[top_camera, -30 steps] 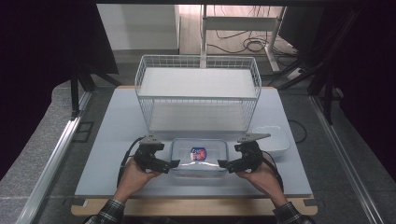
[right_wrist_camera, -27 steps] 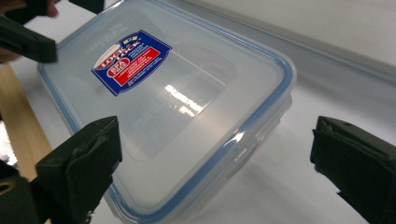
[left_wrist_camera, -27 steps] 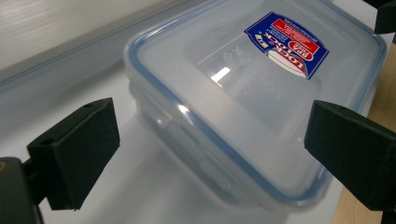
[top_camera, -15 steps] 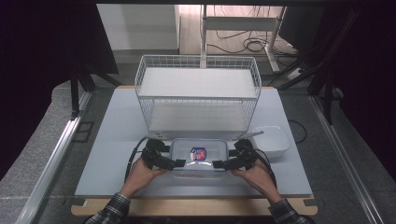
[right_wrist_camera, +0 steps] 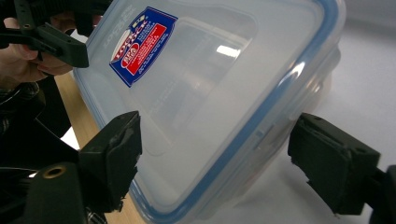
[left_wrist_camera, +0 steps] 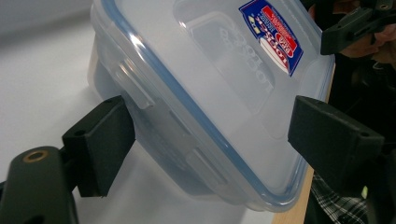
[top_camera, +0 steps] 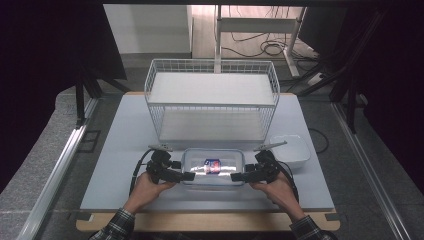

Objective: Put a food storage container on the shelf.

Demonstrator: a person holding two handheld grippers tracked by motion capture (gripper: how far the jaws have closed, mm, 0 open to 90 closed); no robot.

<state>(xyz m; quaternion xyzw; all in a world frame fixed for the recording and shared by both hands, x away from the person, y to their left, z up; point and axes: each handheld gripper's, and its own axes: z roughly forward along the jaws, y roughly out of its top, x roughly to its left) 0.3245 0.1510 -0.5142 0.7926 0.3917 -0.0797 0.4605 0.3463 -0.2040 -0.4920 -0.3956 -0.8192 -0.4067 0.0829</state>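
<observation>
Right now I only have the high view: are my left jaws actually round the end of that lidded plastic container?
Observer: Yes. The left gripper straddles the end of the plastic container, one jaw beside the side wall and one over the lid. Its jaws have just been closing, but I cannot tell whether they press.
Operator: And the right?
Observer: The right gripper straddles the other end and has also been closing. Its outer pad stands clear of the wall.
Operator: Is the latch by the left jaws shut?
Observer: The latch flap lies folded down against the wall.
</observation>
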